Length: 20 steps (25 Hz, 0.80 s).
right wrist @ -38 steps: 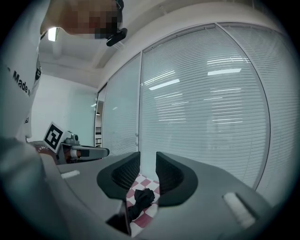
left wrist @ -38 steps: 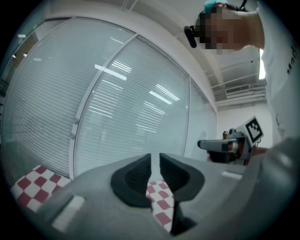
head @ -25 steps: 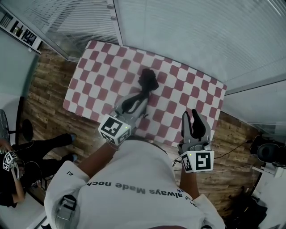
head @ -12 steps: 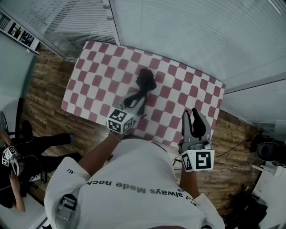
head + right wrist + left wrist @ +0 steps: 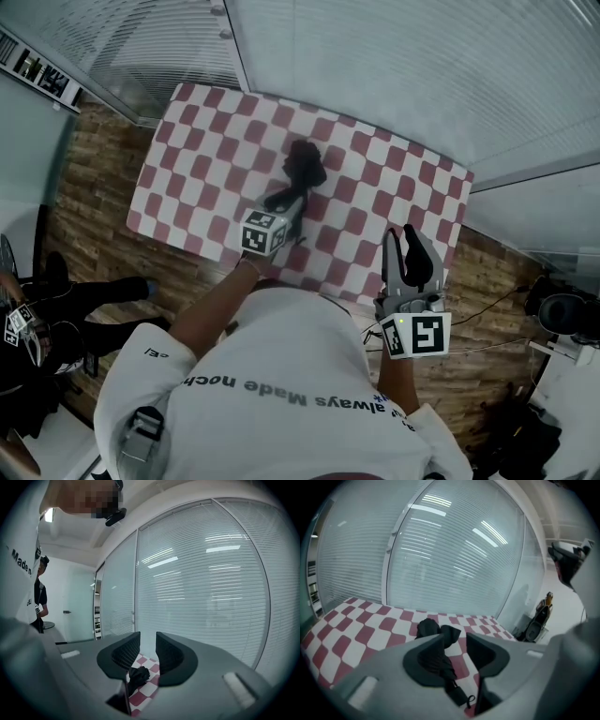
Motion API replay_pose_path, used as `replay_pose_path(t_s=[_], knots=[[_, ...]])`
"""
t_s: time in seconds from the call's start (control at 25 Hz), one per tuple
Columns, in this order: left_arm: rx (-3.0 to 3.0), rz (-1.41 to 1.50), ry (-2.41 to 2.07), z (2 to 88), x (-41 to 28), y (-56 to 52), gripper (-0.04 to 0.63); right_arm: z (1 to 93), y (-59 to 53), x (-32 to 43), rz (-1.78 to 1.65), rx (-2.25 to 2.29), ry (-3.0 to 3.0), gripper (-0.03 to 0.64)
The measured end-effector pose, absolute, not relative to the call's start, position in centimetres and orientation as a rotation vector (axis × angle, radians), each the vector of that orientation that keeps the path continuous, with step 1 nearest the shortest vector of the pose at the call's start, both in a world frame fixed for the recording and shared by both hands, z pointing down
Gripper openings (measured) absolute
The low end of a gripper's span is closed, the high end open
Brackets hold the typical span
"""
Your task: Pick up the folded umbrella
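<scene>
The black folded umbrella (image 5: 305, 165) lies on the red-and-white checked table (image 5: 202, 141), its bunched canopy far from me and its strap end near me. My left gripper (image 5: 289, 208) is low over that near end. In the left gripper view the umbrella (image 5: 431, 629) runs between the jaws of the left gripper (image 5: 454, 637), which are opening; cloth shows between it and the right jaw. My right gripper (image 5: 401, 240) hovers at the table's near right edge, open and holding nothing. Through the right gripper (image 5: 147, 639) jaws the umbrella (image 5: 139, 673) shows small and far off.
Glass walls with blinds (image 5: 394, 66) run along the table's far side. Wooden floor (image 5: 94, 187) surrounds the table. Another person (image 5: 37, 328) sits at the left. Dark equipment and cables (image 5: 558, 319) lie on the floor at the right.
My left gripper has dropped towards the table and moved in over the umbrella's near end, which now lies lower. The right gripper has stayed where it was.
</scene>
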State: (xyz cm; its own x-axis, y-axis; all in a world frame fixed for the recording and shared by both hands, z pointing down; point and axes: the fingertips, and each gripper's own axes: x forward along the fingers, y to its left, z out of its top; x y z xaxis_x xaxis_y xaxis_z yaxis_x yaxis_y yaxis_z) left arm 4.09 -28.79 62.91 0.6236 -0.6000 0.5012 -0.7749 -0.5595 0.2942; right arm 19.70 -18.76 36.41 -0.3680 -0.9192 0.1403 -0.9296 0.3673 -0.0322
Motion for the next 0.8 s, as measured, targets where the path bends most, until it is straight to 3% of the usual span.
replay_pose_path(t_s=[0.44,0.8], knots=[[2.219,0.658,-1.101,71.4,4.9,-31.5,0.213,36.4,-18.6,20.7,0.156,1.732,-2.49,0.106],[2.137,0.726,-1.117,75.8,5.0,-33.4,0.228,36.6,-18.5,21.6,0.164,1.75,-2.461,0.106]])
